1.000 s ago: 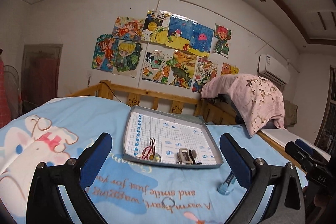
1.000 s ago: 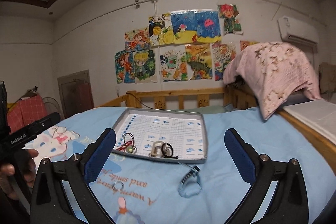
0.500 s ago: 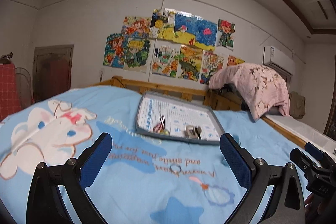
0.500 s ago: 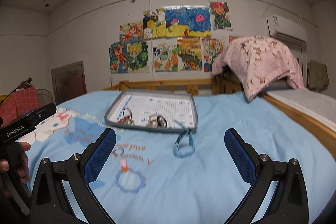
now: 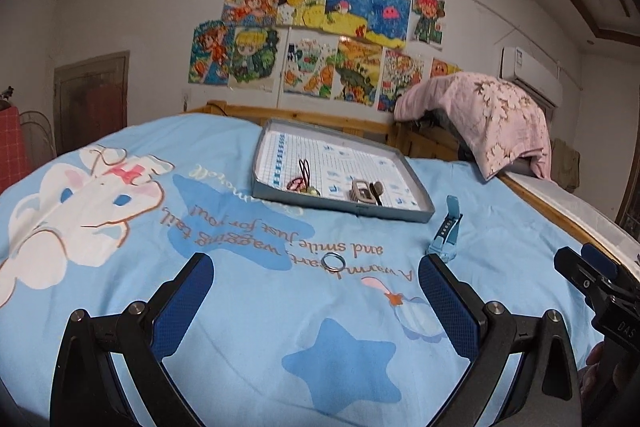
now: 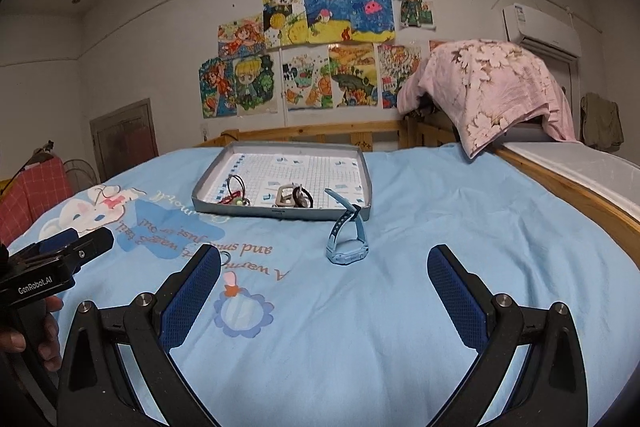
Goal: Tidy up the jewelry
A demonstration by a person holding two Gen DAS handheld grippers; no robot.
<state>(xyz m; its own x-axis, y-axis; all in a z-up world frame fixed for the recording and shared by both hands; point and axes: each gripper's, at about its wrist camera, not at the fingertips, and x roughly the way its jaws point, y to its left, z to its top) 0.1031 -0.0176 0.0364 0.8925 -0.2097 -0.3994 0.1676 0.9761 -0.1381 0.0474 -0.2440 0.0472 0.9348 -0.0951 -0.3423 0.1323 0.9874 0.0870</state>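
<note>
A ring (image 5: 333, 261) and a blue watch (image 6: 347, 235) lie on the sheet (image 6: 440, 247), near the tray (image 5: 400, 213) that holds other pieces. Both grippers, left (image 5: 316, 299) and right (image 6: 324, 289), hover empty, fingers apart. Likely next: close on ring or watch.

One tray (image 5: 416, 214), one ring (image 5: 333, 261), one blue watch (image 6: 347, 235), two grippers.

Black hand-held gripper (image 6: 324, 291) — blue textured pads (image 6: 191, 299), silver screws.
</note>
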